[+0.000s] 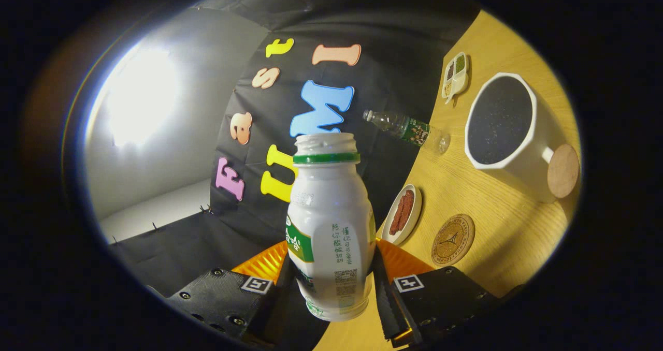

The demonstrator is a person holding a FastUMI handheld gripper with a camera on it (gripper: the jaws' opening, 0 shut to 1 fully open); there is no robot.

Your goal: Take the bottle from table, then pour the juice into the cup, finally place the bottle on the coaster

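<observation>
Bottle (331, 227) first: you have it pinched low on its body between both fingers of the gripper (331, 283), lifted off the tabletop (481, 206) with its open, capless neck pointing away from you, the whole scene rolled sideways in the view. Just beyond the fingers, near the tabletop's back edge, sits a small dish of reddish food (404, 214); beside it lies the round coaster (453, 239), and past that the big white cup (510, 133) with its dark inside and cork-ended handle. A clear plastic bottle (409, 129) lies on its side by the back edge, and a little divided dish (456, 75) sits farther along. With no cap on, any quick swing toward the cup could likely slop juice onto the dish or the coaster. The low grip may let the bottle pivot as you tip.
</observation>
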